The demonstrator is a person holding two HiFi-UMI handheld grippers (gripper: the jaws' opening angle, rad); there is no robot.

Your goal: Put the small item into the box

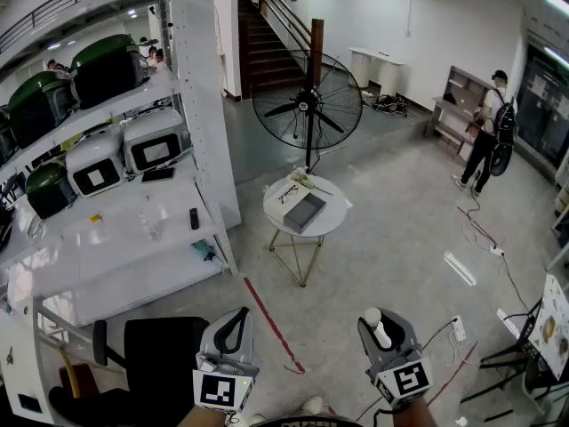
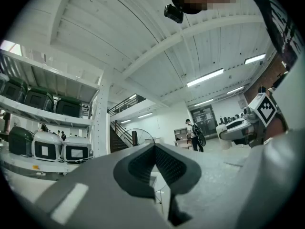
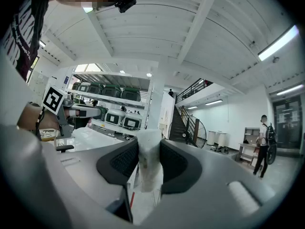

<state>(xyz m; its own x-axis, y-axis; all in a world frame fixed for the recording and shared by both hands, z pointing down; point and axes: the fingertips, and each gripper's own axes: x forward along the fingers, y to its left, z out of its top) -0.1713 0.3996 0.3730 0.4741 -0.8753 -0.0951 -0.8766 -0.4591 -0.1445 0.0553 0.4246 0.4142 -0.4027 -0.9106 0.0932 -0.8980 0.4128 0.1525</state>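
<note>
- The left gripper (image 1: pixel 236 320) is near, at the bottom left. Its two jaws are pressed together with nothing between them (image 2: pixel 155 148).
- The right gripper (image 1: pixel 374 320) is near, at the bottom right. Its jaws are clamped on the small item (image 3: pixel 149 168), a white thing that sticks up past the jaw tips (image 1: pixel 376 325).
- A black chair (image 1: pixel 156 354) stands near on the left, just beside the left gripper.
- A red line (image 1: pixel 271 325) runs along the floor between the two grippers.
- Farther off stands a round white tabletop (image 1: pixel 335 219) on thin legs.
- The gray box (image 1: pixel 305 212) lies on the tabletop, well apart from the small item.
- To the left are white shelves (image 1: pixel 116 238) with white and green machines.
- Just behind the tabletop stands a big black fan (image 1: pixel 308 105).
- Far on the right stands a person (image 1: pixel 484 140) with a backpack.
</note>
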